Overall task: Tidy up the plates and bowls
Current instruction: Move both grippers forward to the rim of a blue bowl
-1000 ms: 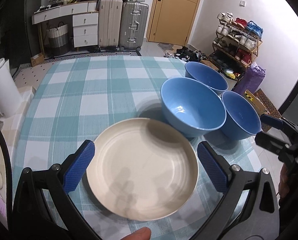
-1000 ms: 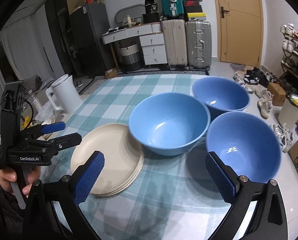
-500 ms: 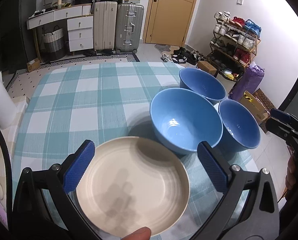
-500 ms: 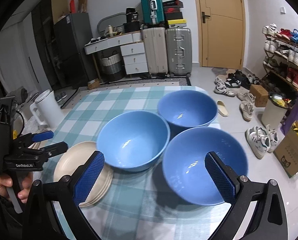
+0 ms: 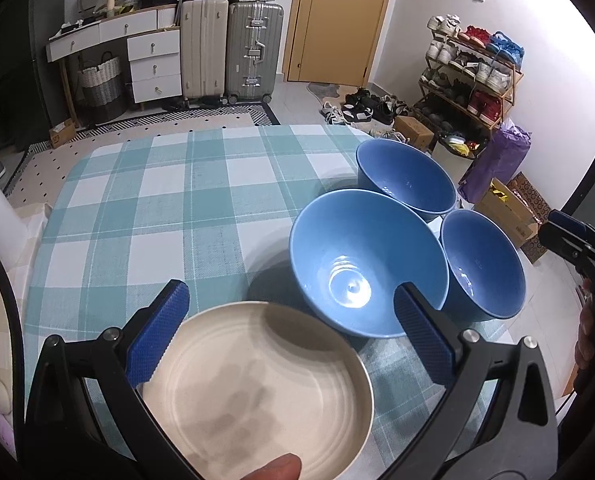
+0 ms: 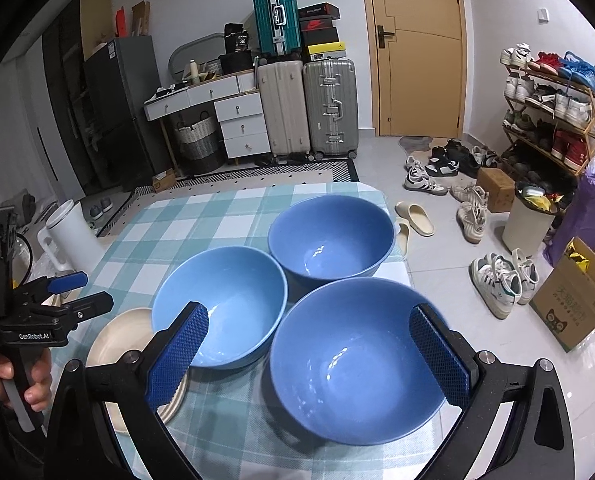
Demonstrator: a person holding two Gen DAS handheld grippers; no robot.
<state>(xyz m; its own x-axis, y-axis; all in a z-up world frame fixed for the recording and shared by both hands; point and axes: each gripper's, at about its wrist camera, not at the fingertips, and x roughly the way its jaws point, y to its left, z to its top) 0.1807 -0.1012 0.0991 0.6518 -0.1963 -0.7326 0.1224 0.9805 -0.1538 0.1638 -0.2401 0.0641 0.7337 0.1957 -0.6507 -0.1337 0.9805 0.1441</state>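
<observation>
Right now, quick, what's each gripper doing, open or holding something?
Left gripper: open, jaws spread above the cream plates, holding nothing.
Right gripper: open, jaws either side of the nearest blue bowl, not gripping it.

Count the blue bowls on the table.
3: one nearest the right tool, one left of it beside the cream plates, one behind at the table's far edge. None appear hidden.

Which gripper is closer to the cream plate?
Left. The left gripper hangs right over the cream plate, fingers open on both sides. The right gripper is off beside it, over the nearest blue bowl.
</observation>
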